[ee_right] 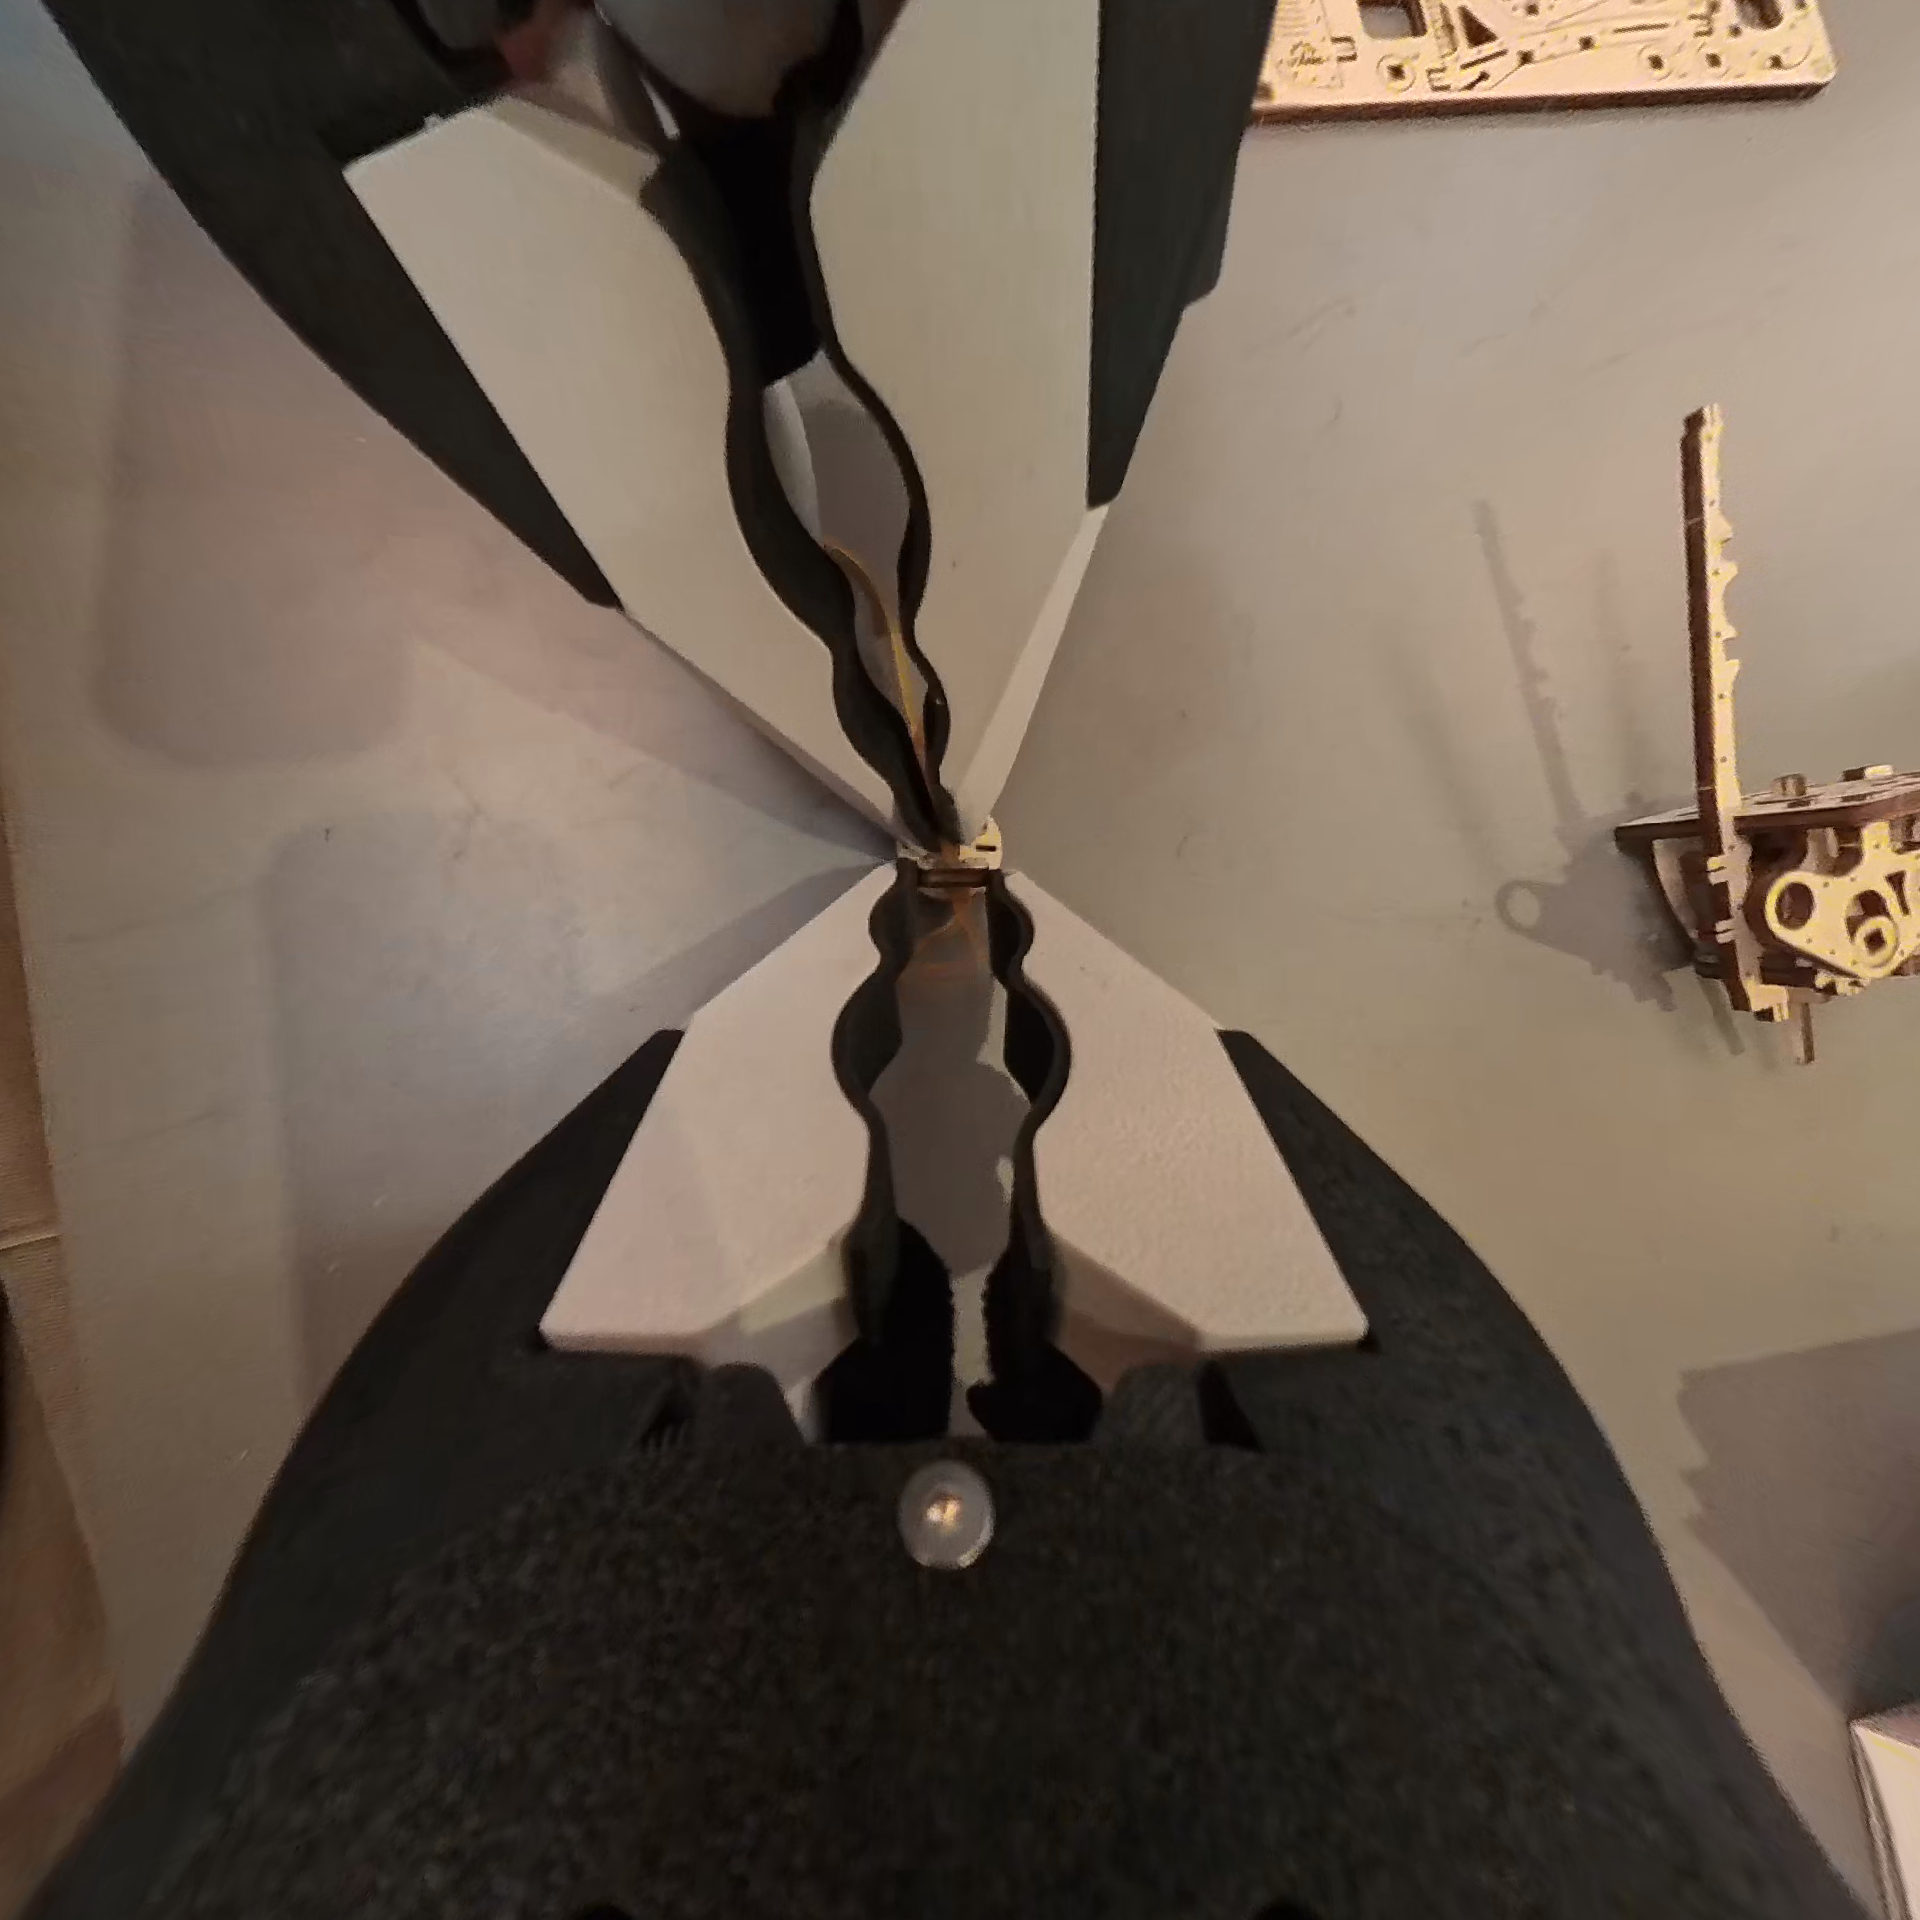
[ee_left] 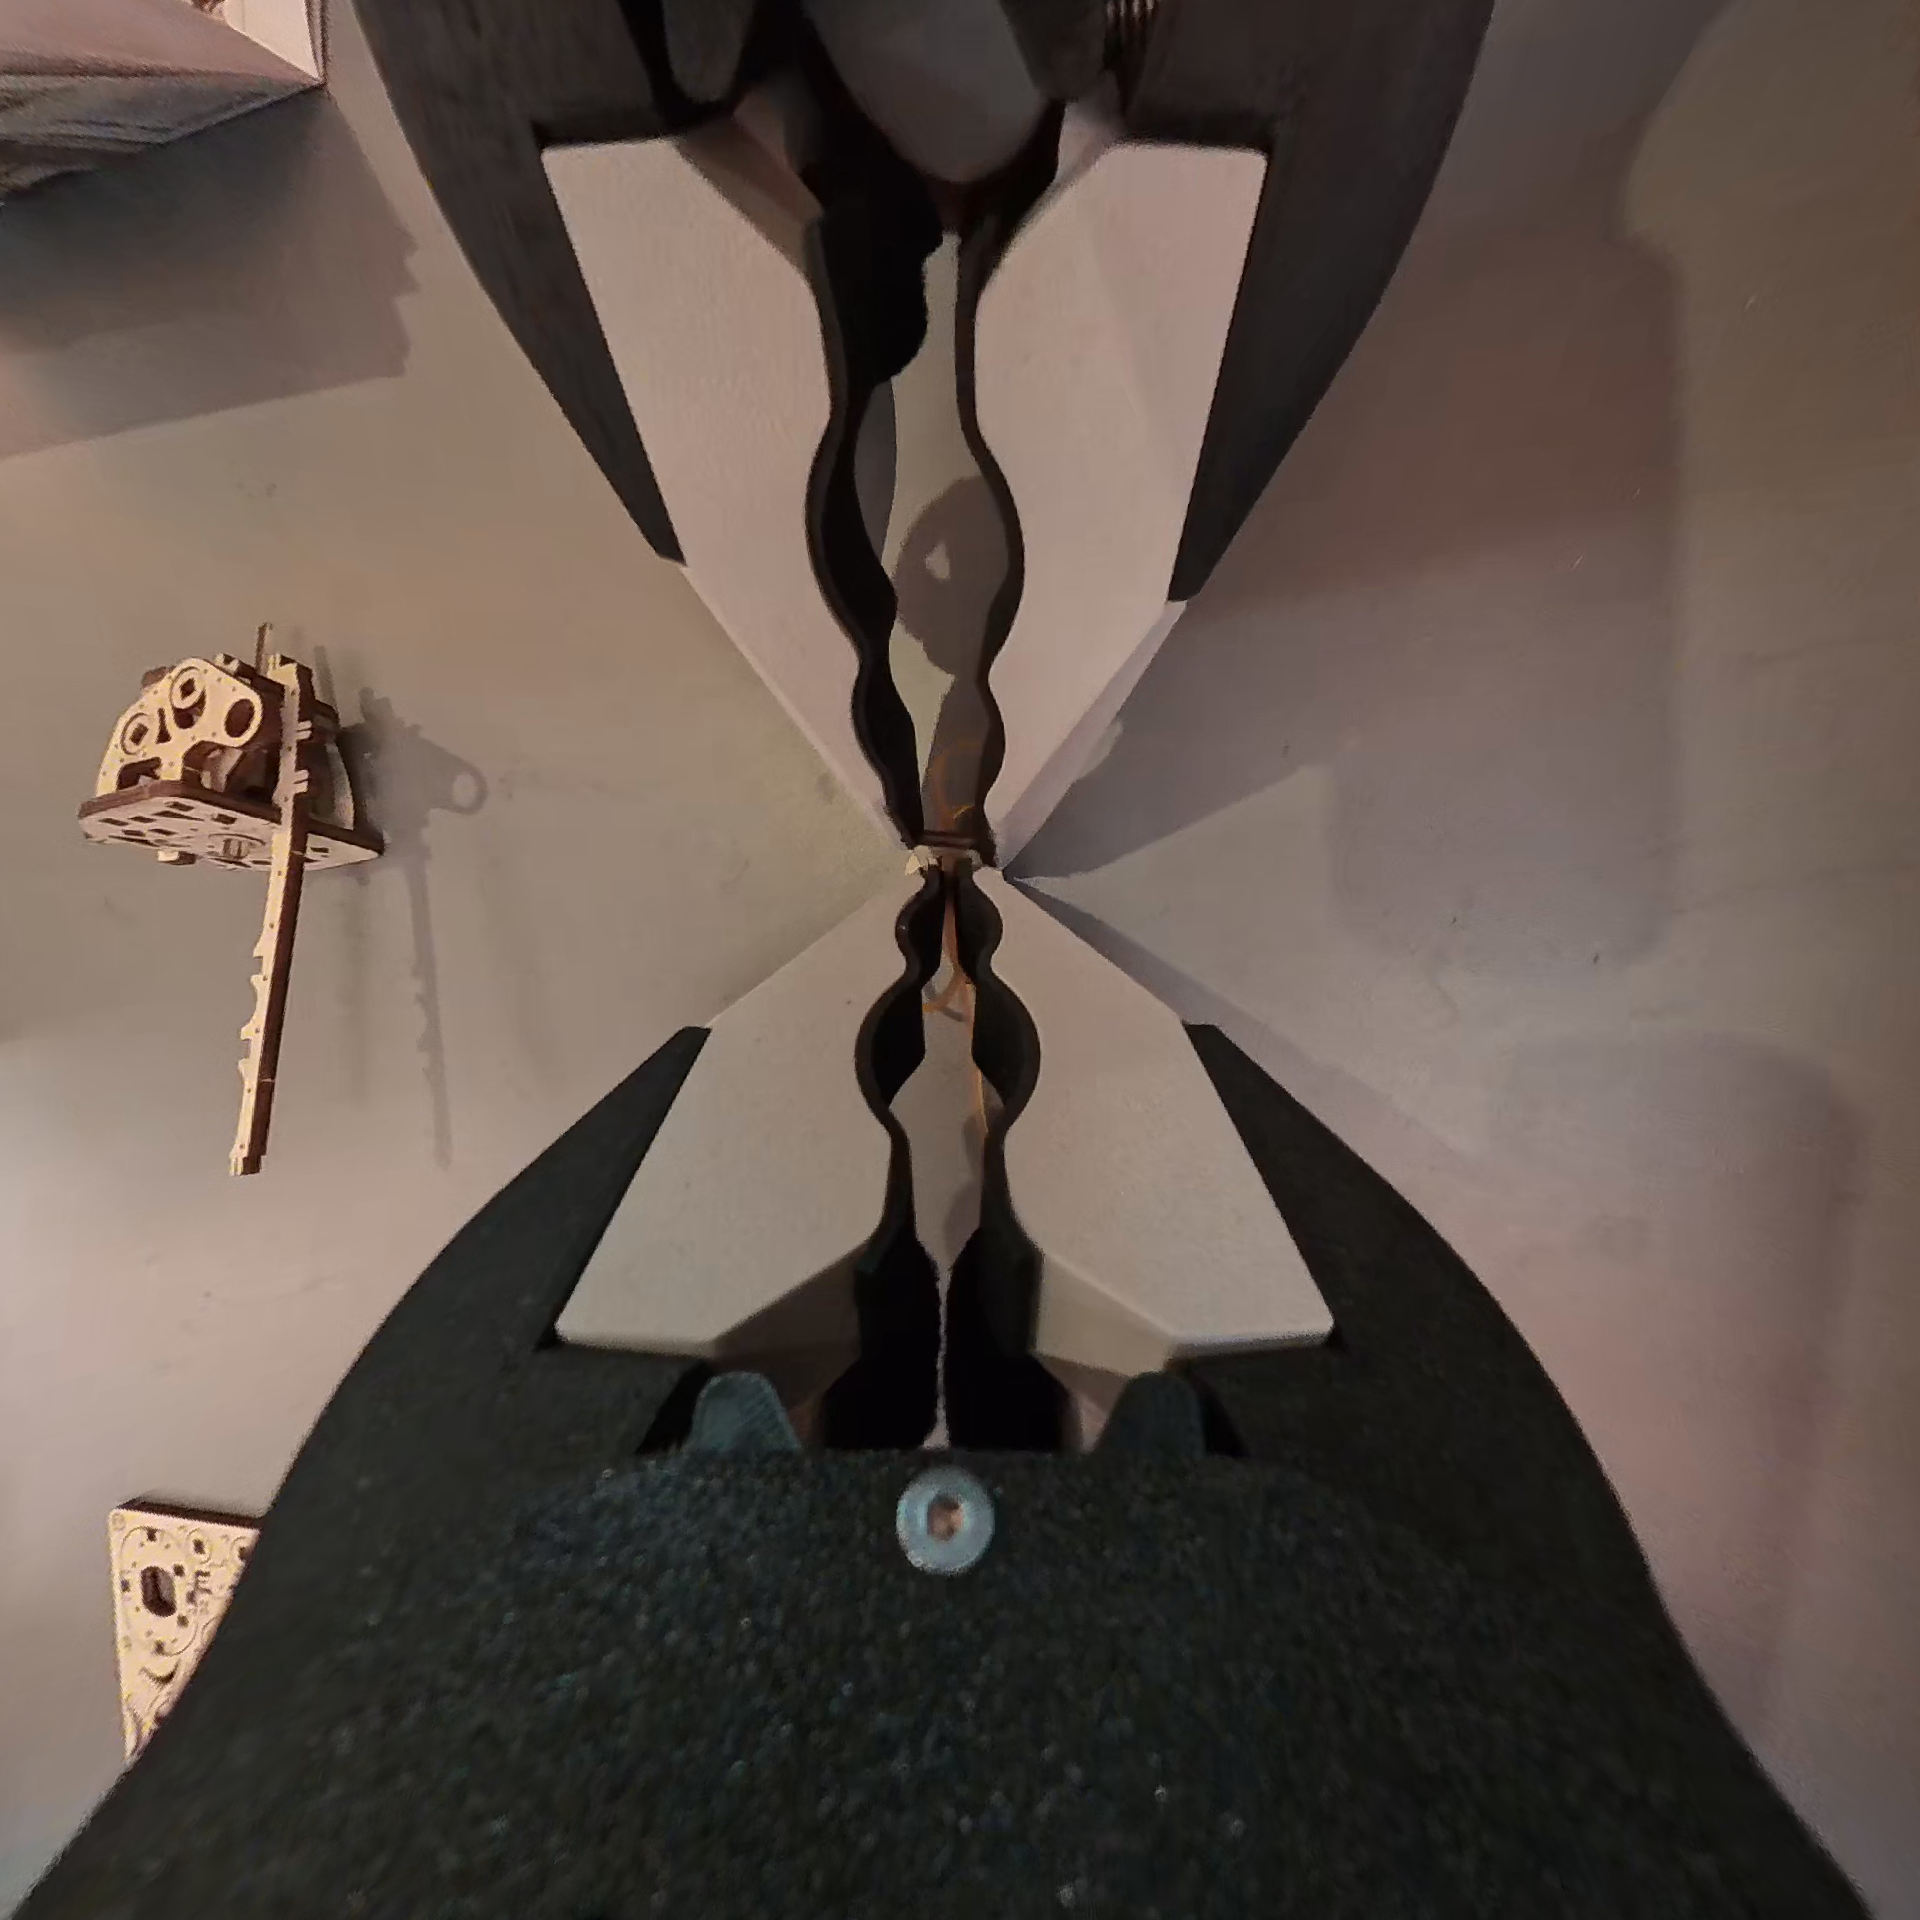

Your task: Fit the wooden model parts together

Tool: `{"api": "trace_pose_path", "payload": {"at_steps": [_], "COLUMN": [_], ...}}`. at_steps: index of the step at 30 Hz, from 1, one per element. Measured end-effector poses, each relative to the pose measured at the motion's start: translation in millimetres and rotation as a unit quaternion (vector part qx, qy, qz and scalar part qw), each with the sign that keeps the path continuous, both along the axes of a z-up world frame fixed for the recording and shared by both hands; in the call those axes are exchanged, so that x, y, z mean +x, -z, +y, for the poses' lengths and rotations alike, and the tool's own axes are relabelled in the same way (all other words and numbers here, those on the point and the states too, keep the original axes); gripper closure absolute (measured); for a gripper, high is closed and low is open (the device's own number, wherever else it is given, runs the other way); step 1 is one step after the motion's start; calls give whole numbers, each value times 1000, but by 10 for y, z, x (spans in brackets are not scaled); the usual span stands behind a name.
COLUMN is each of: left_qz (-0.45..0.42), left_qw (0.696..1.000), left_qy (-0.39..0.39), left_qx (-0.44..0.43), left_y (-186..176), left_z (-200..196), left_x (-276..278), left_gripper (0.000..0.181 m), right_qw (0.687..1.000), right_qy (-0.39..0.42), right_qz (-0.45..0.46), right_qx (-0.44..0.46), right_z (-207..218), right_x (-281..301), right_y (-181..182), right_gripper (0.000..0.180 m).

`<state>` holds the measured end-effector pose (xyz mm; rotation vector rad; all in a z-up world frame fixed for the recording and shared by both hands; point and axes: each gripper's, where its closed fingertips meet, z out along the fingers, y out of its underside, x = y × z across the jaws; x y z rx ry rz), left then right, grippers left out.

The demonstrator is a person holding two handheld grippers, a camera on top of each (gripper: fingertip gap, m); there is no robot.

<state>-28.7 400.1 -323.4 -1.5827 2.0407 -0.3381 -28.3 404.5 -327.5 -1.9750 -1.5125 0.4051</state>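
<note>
My left gripper (ee_left: 945, 878) and my right gripper (ee_right: 951, 883) meet tip to tip above the grey table. Both are shut, and small thin wooden parts (ee_left: 940, 850) are pinched where the tips touch; these parts also show in the right wrist view (ee_right: 964, 844). I cannot tell which piece each gripper holds. The right gripper comes in from the top of the left wrist view (ee_left: 940, 826), and the left gripper comes in from the top of the right wrist view (ee_right: 930, 816). A partly built wooden model (ee_left: 223, 769) with a long toothed strip (ee_left: 272, 997) lies on the table; it also shows in the right wrist view (ee_right: 1808, 914).
A laser-cut wooden parts sheet (ee_right: 1538, 52) lies at the top right of the right wrist view. Another flat wooden panel (ee_left: 166, 1600) lies at the lower left of the left wrist view. A pale box (ee_left: 156, 83) sits at the top left, and a white object (ee_right: 1891, 1455) at the right edge. Less than 4 cm separates the two grippers' tips.
</note>
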Motion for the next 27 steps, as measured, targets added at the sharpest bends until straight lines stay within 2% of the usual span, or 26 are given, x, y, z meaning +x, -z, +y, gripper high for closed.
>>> {"api": "trace_pose_path", "payload": {"at_steps": [13,27], "left_qz": [-39,-49], "left_qw": [999,999], "left_qy": [-4,-6], "left_qx": [-4,0], "left_y": [-42,-12], "left_z": [4,-15], "left_x": [45,33], "left_gripper": [181,181], "right_qw": [997,998], "right_qy": [-7,-15], "right_qz": [-70,-44], "right_qx": [-36,-34], "right_z": [-13,-32], "right_x": [70,19], "right_y": [7,-34], "right_gripper": [167,167]}}
